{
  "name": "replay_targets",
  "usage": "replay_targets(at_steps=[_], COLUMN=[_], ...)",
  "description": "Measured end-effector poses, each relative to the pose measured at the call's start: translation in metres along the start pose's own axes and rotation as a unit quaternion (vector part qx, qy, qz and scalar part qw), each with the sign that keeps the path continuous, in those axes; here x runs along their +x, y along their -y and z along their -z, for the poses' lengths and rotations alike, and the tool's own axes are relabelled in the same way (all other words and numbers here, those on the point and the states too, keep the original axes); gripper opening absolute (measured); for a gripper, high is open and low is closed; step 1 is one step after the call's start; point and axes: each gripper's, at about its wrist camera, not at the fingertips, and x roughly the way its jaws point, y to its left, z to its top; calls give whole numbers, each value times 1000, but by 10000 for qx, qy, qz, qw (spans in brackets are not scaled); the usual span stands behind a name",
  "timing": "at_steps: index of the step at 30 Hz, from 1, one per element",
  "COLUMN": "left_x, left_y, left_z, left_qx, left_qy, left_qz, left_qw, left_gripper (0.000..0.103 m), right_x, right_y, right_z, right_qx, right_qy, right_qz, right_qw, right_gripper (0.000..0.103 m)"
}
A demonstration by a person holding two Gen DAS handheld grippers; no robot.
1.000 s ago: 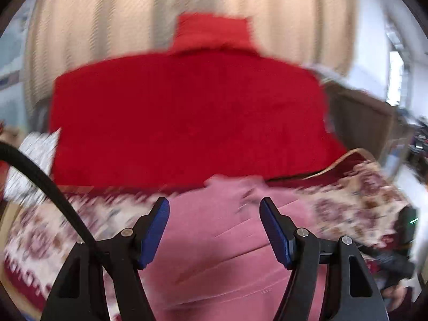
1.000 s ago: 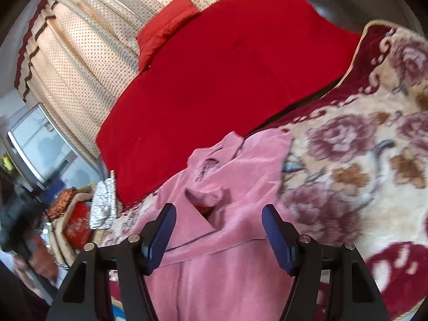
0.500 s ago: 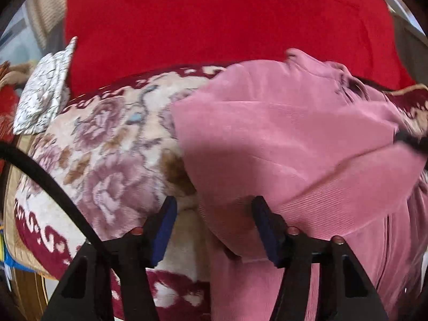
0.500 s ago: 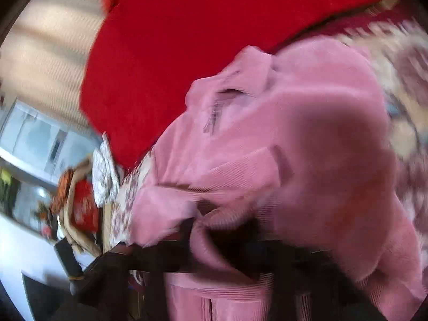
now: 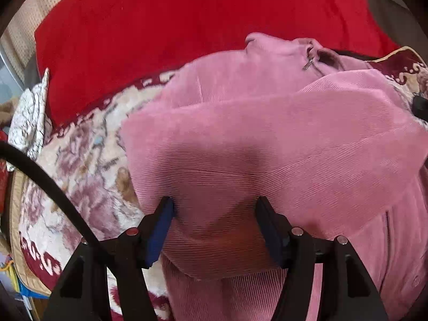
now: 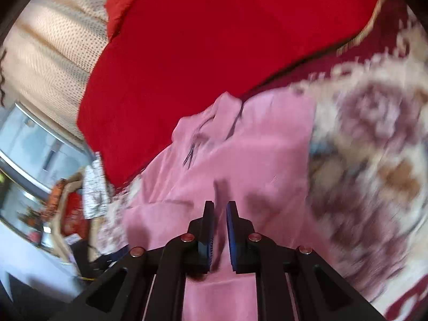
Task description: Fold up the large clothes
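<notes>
A pink corduroy zip jacket lies on a floral blanket, collar and zip pull towards the red cover. A sleeve is folded across its chest. My left gripper is open, its blue pads on either side of a bulge of the folded sleeve. In the right wrist view the jacket is blurred. My right gripper is nearly shut, a thin fold of pink cloth between its pads.
A red cover lies beyond the jacket, with a dotted cream curtain behind. A white patterned cloth sits at the blanket's left edge. A black cable crosses the left wrist view. Clutter stands at the left.
Both grippers dropped from above onto the jacket. The left one settled around the sleeve fold. The right one closed from wide open to nearly shut on cloth and pulled back.
</notes>
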Motion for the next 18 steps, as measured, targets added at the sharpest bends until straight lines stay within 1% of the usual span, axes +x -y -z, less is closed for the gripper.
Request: replay_targets(at_steps=[1, 2, 3, 4, 5, 6, 7, 8, 9, 10, 11, 12, 13, 14, 16, 18], left_x=[-8, -15, -21, -25, -27, -23, -16, -2, 10, 16, 15, 10, 5, -1, -14, -26], left_y=[-4, -11, -16, -21, -23, -24, -25, -24, -20, -18, -17, -15, -14, -15, -19, -24], left_z=[-1, -2, -2, -2, -2, 0, 1, 3, 7, 12, 15, 16, 16, 16, 19, 25], left_qx=[-101, -229, -338, -430, -472, -464, -420, -363, -326, -344, -363, -317, -256, -256, -314, -402], left_qy=[92, 213, 320, 408, 442, 396, 279, 90, -124, -180, -79, -12, 2, 60, 228, 438], left_qz=[99, 201, 235, 199, 140, 66, 29, -13, -43, -24, -51, -98, -85, -24, 69, 132], left_qw=[9999, 9993, 9986, 9980, 9978, 9981, 9987, 9993, 9994, 9992, 9993, 9994, 9996, 9997, 9992, 9981], left_gripper=[65, 65, 65, 66, 67, 68, 68, 68, 69, 69, 69, 69, 69, 69, 69, 69], right_x=[0, 1, 2, 3, 2, 1, 7, 15, 28, 46, 63, 66, 61, 56, 44, 27], right_y=[-3, -7, -14, -22, -28, -37, -47, -53, -56, -53, -45, -41, -39, -38, -38, -43], right_z=[1, 1, 2, 3, 6, 11, 18, 23, 30, 36, 42, 44, 45, 44, 42, 44], right_qx=[-42, -126, -250, -360, -455, -642, -857, -1071, -1217, -1298, -1347, -1330, -1262, -1209, -1145, -1253], right_qy=[42, 92, 136, 182, 270, 430, 491, 424, 212, -112, -434, -364, -247, -249, -155, 67], right_qz=[-90, -101, -125, -202, -317, -338, -186, 39, 265, 554, 940, 982, 889, 897, 871, 768], right_qw=[9999, 9998, 9995, 9990, 9981, 9964, 9949, 9933, 9920, 9899, 9855, 9856, 9877, 9883, 9895, 9891], right_gripper=[25, 38, 44, 66, 70, 70, 70, 65, 61, 43, 41, 41, 40, 41, 41, 41])
